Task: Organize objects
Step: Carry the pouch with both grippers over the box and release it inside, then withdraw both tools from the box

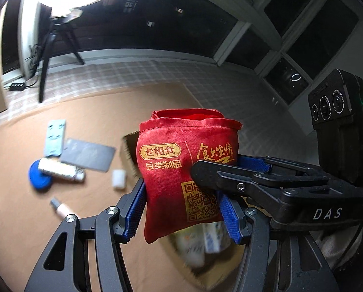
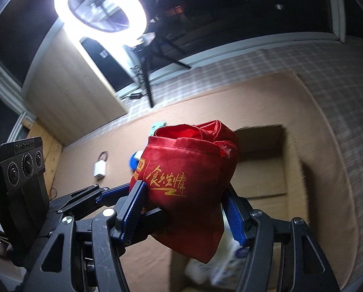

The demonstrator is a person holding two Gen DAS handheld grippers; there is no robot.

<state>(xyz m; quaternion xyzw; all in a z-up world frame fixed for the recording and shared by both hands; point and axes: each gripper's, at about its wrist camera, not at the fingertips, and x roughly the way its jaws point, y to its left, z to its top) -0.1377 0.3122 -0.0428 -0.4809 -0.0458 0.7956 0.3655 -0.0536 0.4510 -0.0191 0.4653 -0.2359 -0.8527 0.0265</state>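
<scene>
Both grippers clamp 1 red cloth bag (image 1: 181, 170) at frame centre: left gripper (image 1: 181, 209) and right gripper (image 2: 186, 209) each squeeze it above an open cardboard box (image 2: 266, 170)

The pouch (image 1: 181, 168) hangs above the cardboard box (image 2: 266, 170), scattered items (image 1: 67, 163) lying left of it.

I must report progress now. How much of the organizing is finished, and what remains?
Done: some pale packets already lie in the cardboard box. In hand: the red pouch is held above it, clamped by both the left gripper and the right gripper. Left: a grey card, a blue disc, a white block and other small items on the mat.
</scene>
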